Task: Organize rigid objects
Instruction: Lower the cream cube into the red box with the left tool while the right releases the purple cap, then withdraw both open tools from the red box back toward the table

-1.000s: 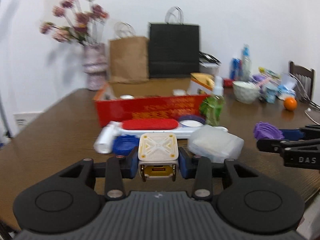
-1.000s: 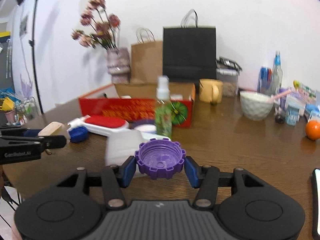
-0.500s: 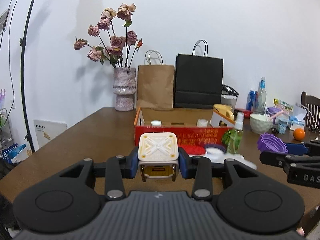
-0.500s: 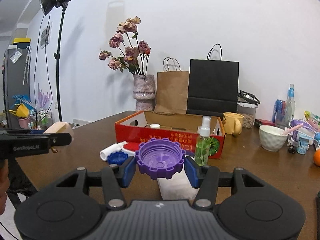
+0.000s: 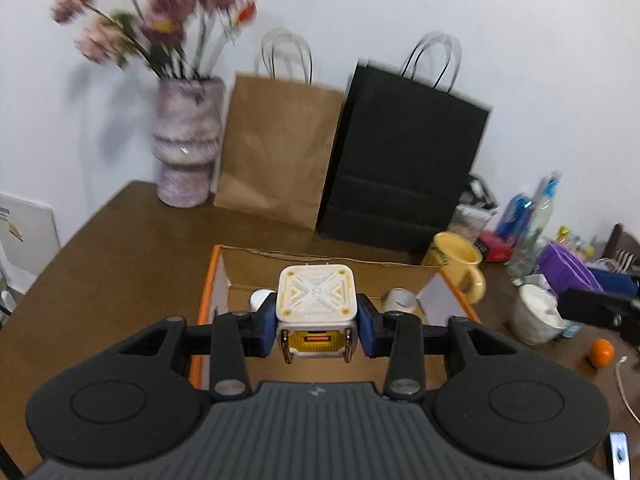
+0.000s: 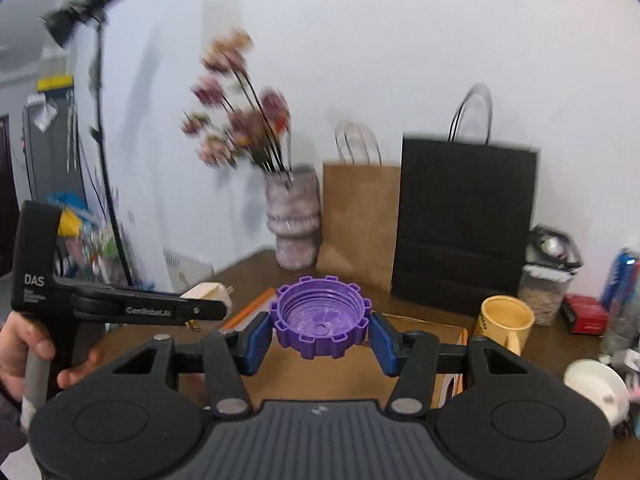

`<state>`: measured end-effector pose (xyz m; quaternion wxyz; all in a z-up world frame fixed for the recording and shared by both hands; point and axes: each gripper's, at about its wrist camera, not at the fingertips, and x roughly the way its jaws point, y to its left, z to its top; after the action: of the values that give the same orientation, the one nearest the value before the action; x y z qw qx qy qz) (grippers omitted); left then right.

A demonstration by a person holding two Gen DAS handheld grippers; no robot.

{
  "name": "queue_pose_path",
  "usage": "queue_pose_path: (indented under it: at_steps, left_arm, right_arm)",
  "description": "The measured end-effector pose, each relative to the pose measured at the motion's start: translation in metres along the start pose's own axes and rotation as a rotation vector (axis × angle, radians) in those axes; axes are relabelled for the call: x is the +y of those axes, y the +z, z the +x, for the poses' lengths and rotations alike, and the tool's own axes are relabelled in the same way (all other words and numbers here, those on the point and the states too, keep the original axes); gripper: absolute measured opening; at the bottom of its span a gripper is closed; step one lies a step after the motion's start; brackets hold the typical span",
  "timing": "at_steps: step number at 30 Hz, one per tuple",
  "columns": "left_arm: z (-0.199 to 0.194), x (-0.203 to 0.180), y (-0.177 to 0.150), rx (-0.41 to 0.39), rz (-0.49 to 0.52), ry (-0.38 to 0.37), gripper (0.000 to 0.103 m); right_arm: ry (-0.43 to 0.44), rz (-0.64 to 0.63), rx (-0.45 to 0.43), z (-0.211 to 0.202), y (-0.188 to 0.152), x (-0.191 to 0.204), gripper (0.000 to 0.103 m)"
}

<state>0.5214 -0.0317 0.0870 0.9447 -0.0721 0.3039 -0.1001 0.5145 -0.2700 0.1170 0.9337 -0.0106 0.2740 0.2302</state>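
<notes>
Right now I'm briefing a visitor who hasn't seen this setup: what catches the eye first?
The left gripper clamps a white and yellow cube above an open cardboard box. The right gripper clamps a purple lid. A black bag stands behind the box.

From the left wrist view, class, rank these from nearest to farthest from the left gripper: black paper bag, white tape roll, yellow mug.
1. White tape roll: inside the cardboard box, just right of the left gripper.
2. Yellow mug: outside the box, right.
3. Black paper bag: against the wall.
</notes>
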Motion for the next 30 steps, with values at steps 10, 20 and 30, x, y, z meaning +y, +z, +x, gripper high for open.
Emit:
queue_pose_path:
  at_steps: [10,20,30]
  left_arm:
    - [0.190,-0.025,0.004,0.249,0.067,0.134,0.040]
    - [0.198,-0.024,0.005,0.234,0.122,0.147,0.060]
    - [0.063,-0.028,0.029,0.069,0.174,0.148,0.085]
  right_arm:
    - [-0.071,-0.046,0.408,0.222,-0.007,-0.052,0.052]
    - [-0.060,-0.028,0.456,0.256,-0.016,-0.062,0.063]
    - [-0.095,-0.040,0.289,0.123,0.021,-0.046,0.076]
